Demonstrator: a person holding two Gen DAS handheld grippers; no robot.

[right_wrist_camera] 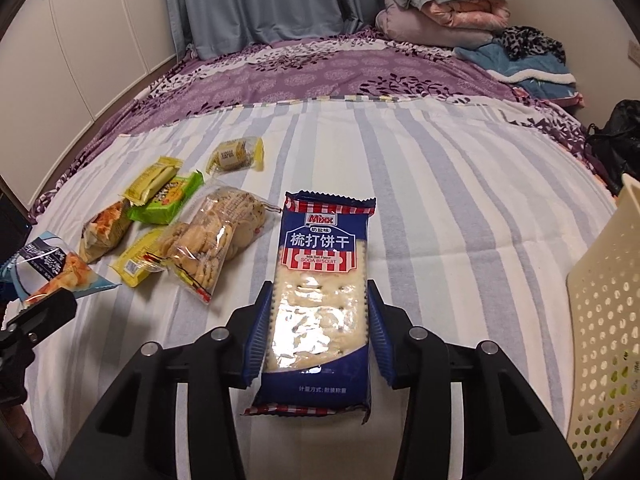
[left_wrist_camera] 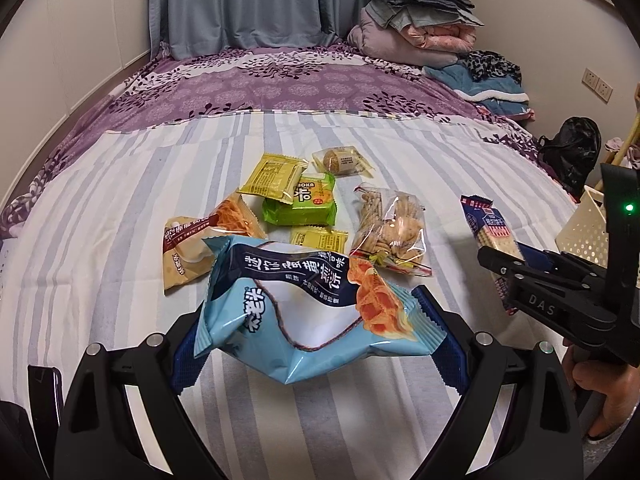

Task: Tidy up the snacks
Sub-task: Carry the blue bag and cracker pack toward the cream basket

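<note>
- My right tool (right_wrist_camera: 318, 330) is clamped on the soda biscuit pack (right_wrist_camera: 322, 280); both blue pads (right_wrist_camera: 258, 332) press its long sides, about at its middle.
- The pack runs lengthwise along the fingers, its printed end pointing away from me over the striped bed sheet (right_wrist_camera: 460, 208), its near end sticking back between the arms of the tool.
- From my left camera I see the same pack (left_wrist_camera: 486, 232) held in the right tool (left_wrist_camera: 506, 276), well to the right of the snack pile, with a hand (left_wrist_camera: 600, 392) on the handle below.
- A cream perforated basket (right_wrist_camera: 600, 320) stands at the right edge, beside the right tool and apart from the pack.
- My left tool (left_wrist_camera: 316, 344) stands wide, with the light blue chip bag (left_wrist_camera: 308, 300) between its fingers; the bag's crimped ends sit at both pads, so I read it as gripped across its width.
- The bag is crumpled and tilted, just nearer to me than the pile.
- Still lying on the sheet: a clear bag of crackers (left_wrist_camera: 388, 228), a green biscuit packet (left_wrist_camera: 304, 204), a yellow packet (left_wrist_camera: 274, 176) leaning on the green one, a second yellow packet (left_wrist_camera: 320, 240) in front, an orange-and-cream snack bag (left_wrist_camera: 200, 240) and a small wrapped cake (left_wrist_camera: 340, 160) farthest back.
- The crackers lie between the pile and the soda biscuit pack.
</note>
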